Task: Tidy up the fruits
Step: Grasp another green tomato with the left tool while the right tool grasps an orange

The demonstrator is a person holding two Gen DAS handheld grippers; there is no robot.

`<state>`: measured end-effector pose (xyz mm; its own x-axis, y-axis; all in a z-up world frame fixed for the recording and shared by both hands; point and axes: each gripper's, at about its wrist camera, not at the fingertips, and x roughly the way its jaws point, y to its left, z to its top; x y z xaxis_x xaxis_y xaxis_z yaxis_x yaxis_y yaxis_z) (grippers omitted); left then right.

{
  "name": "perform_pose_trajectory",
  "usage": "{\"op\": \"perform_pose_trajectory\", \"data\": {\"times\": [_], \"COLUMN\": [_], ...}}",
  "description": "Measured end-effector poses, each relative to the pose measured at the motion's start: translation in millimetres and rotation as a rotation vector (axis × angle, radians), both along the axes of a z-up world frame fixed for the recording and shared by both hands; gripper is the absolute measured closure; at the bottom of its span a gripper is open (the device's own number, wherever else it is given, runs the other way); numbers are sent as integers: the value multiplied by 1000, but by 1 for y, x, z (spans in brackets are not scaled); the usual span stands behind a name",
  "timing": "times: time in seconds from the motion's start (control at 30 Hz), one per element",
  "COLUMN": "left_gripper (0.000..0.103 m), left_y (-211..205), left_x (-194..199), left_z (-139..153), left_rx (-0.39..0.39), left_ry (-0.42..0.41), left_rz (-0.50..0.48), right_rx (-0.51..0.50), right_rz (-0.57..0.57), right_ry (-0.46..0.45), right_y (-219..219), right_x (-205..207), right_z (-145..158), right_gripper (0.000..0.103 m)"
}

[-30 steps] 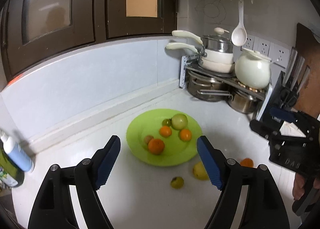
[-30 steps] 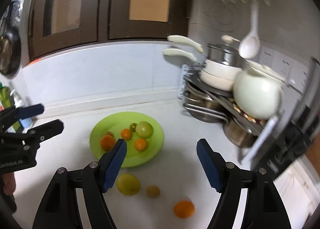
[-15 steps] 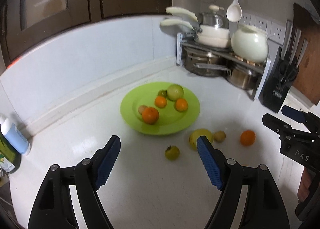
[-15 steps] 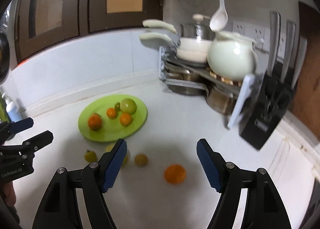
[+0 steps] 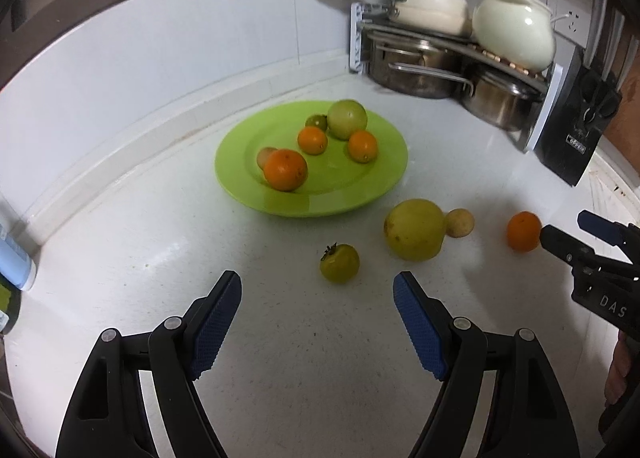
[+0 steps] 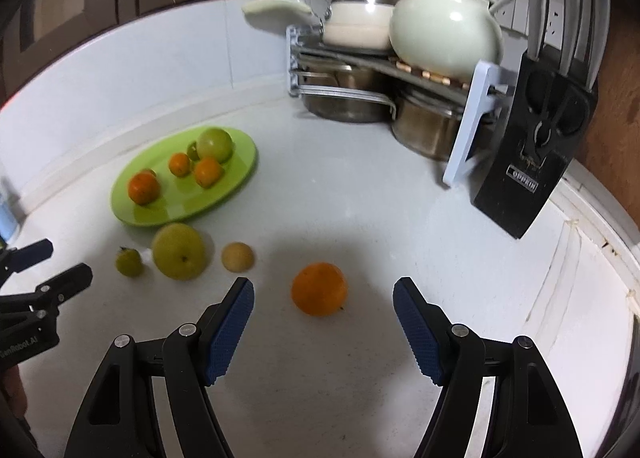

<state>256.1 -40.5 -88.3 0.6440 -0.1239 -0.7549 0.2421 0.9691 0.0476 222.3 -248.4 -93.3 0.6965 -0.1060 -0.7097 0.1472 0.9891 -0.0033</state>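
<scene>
A green plate [image 5: 372, 186] [image 6: 236, 182] on the white counter holds several fruits: oranges [image 5: 285, 169], a large green tomato [image 5: 347, 119] and smaller ones. Off the plate lie a small green persimmon [image 5: 339, 263] [image 6: 129, 262], a big yellow-green apple [image 5: 415, 229] [image 6: 179, 251], a small tan fruit [image 5: 460, 223] [image 6: 237, 256] and an orange [image 5: 523, 231] [image 6: 319, 289]. My left gripper [image 5: 317, 322] is open, just short of the persimmon. My right gripper [image 6: 323, 328] is open, with the orange just ahead between its fingers.
A pot rack [image 6: 360, 70] with steel pots, white pans and a white teapot [image 6: 444, 22] stands in the back corner. A black knife block [image 6: 536, 154] stands at the right. A bottle [image 5: 12, 262] is at the far left. The right gripper shows in the left wrist view [image 5: 576, 242].
Both grippers have dropped lower and moved closer to the counter. The loose fruits in front of the plate are now near the fingers. Both stay open.
</scene>
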Motion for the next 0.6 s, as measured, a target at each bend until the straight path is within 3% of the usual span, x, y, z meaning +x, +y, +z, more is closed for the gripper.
{"op": "perform_pose_trajectory", "data": {"times": [0.3,0.4,0.6], "left_gripper": [35,44,58], "left_y": [-11,-13,-18], "left_x": [25,33,42], "left_z": [-18,-24,-34], "left_rx": [2,2,1], "left_ry": [27,41,70], "left_rz": [-35,-35,-40], "right_rx": [33,33,30], "right_rz": [-10,-8,24], "right_ry": [59,66,79], "right_y": [-7,-8,-7], "right_x": [15,20,27], "right_z": [-25,-28,-35], "right_gripper": [31,32,43]}}
